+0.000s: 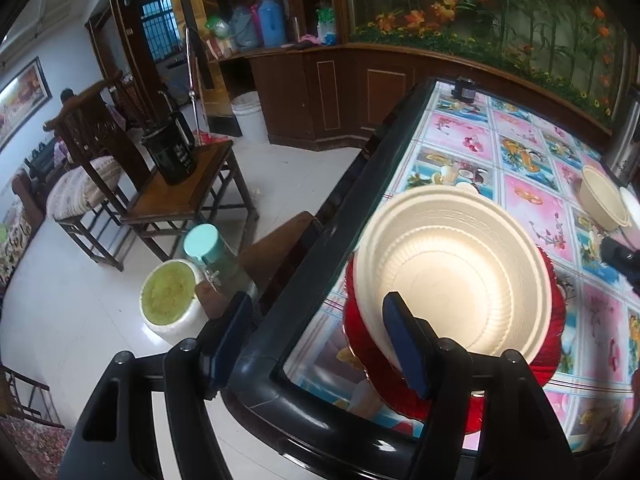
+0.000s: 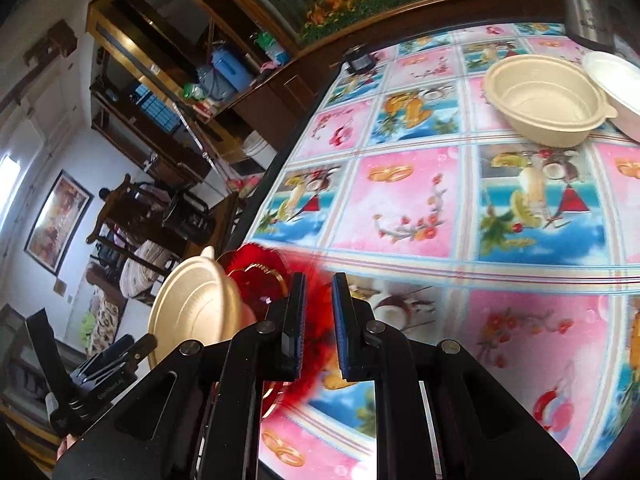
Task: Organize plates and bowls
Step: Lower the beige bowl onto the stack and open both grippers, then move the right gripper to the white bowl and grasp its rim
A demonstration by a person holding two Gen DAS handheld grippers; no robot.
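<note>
A cream bowl (image 1: 452,276) sits upright in a red translucent plate (image 1: 360,344) near the table's corner. My left gripper (image 1: 316,304) is open wide. Its right finger (image 1: 404,344) stands in front of the bowl's near rim, and the other finger (image 1: 232,332) hangs beyond the table edge; nothing is pinched. In the right wrist view the same bowl (image 2: 192,312) and plate (image 2: 256,280) lie left of my right gripper (image 2: 319,282). That gripper is shut to a narrow slit with only blurred red behind its fingers. A second cream bowl (image 2: 544,100) rests at the far right.
A white bowl (image 2: 616,88) touches the second cream bowl, with a steel pot (image 1: 628,140) behind them. A small black object (image 1: 464,88) sits at the far corner. The dark table rim (image 1: 320,240) drops to a floor with a white bucket (image 1: 172,300), a teal-lidded jar (image 1: 204,244) and wooden chairs (image 1: 180,196).
</note>
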